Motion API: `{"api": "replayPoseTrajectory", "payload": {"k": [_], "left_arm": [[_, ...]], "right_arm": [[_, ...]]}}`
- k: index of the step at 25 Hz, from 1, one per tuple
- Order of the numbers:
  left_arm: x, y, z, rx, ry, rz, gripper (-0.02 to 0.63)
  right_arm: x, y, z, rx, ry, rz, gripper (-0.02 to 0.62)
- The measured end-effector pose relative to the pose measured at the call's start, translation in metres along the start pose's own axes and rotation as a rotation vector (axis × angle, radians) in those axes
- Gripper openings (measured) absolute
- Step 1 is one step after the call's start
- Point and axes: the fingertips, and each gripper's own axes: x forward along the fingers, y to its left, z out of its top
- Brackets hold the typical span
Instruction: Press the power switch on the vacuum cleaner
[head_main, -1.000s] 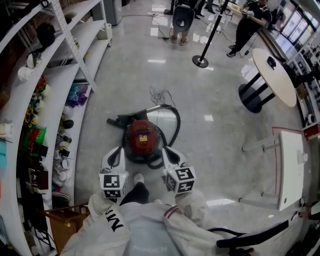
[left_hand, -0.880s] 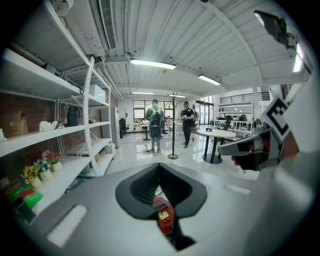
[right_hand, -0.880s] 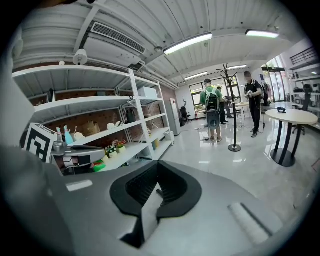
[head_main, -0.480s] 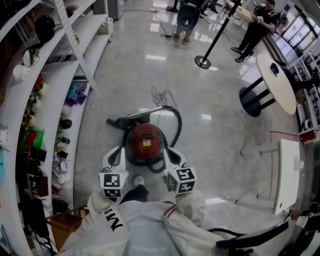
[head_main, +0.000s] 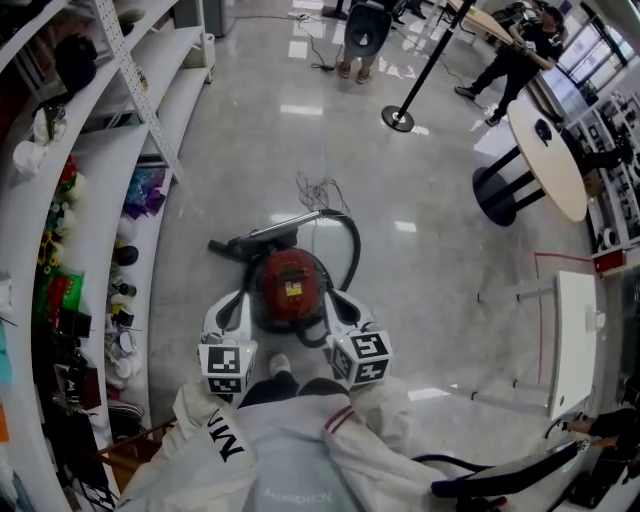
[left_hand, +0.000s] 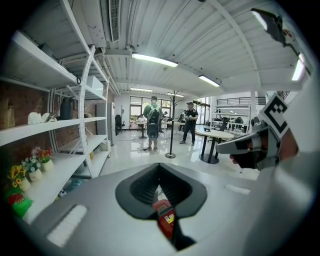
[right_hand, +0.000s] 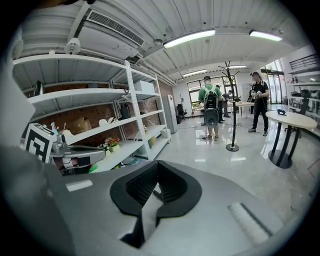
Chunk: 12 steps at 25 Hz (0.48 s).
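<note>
- Nearest me: white sleeves (head_main: 270, 450). Both tools are held low and forward over the floor.
- Left gripper (head_main: 231, 305): jaws closed to a slit with nothing between them. I see the red canister through the gap.
- Right gripper (head_main: 340, 305): jaws likewise together and empty. A closed tip should make a blunt presser, which I judge suits a switch.
- Vacuum cleaner (head_main: 291, 282): on the floor between the two grippers, just ahead of their tips. I cannot pick out the switch on its top.
- Hose (head_main: 350, 250) loops off its right side, and the floor nozzle (head_main: 235, 243) lies to its left.
- Loose power cord (head_main: 318, 188) lies beyond.
- Far: a stanchion post (head_main: 398, 118) and people standing.
</note>
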Motion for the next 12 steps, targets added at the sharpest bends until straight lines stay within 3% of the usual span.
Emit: {"api": "replayPoseTrajectory", "payload": {"k": [12], "left_arm": [[0.0045, -0.0085, 0.0039, 0.001, 0.000, -0.029, 0.000]], "right_arm": [[-0.0029, -0.0031, 0.0006, 0.011, 0.002, -0.012, 0.000]]}}
